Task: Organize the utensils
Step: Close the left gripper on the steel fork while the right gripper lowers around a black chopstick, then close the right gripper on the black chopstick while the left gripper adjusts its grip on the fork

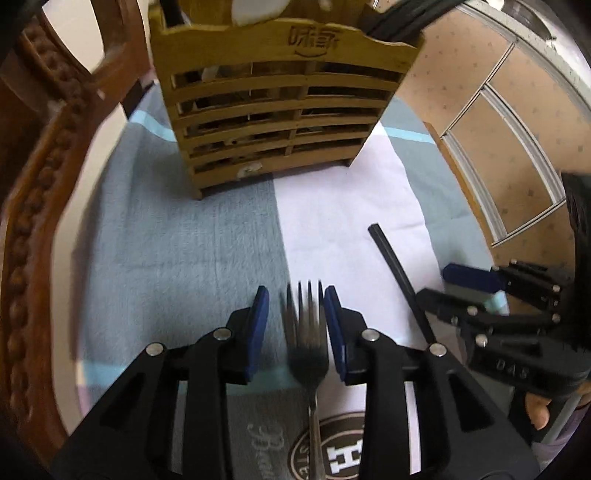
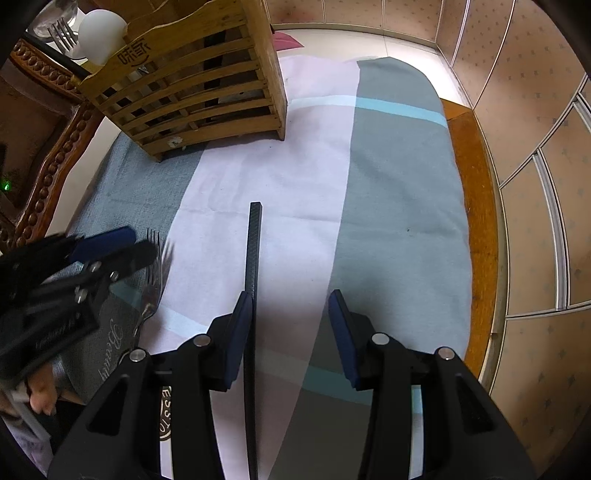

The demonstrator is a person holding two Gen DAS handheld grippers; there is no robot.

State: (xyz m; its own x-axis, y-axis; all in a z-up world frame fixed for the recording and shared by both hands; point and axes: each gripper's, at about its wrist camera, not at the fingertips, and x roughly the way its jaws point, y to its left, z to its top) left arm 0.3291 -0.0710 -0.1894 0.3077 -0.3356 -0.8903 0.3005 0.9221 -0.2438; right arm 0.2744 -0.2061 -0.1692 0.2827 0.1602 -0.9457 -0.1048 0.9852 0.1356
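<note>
A metal fork (image 1: 306, 343) lies on the cloth, tines towards the wooden utensil holder (image 1: 280, 103). My left gripper (image 1: 295, 295) is open around the fork's head, with a clear gap on the left and the right pad close beside the tines. A black chopstick (image 2: 254, 251) lies on the cloth just inside the left pad of my right gripper (image 2: 290, 299), which is open with wide room to its right. In the right wrist view the left gripper (image 2: 142, 243) and fork (image 2: 153, 284) sit at the left. The slatted holder (image 2: 192, 85) stands at the back left.
A white rounded utensil (image 2: 101, 29) and another fork (image 2: 62, 33) show at the holder's top. The striped cloth (image 2: 388, 184) covers a table with a carved wooden edge (image 2: 48, 177) on the left. Panelled wall (image 2: 535, 129) runs along the right.
</note>
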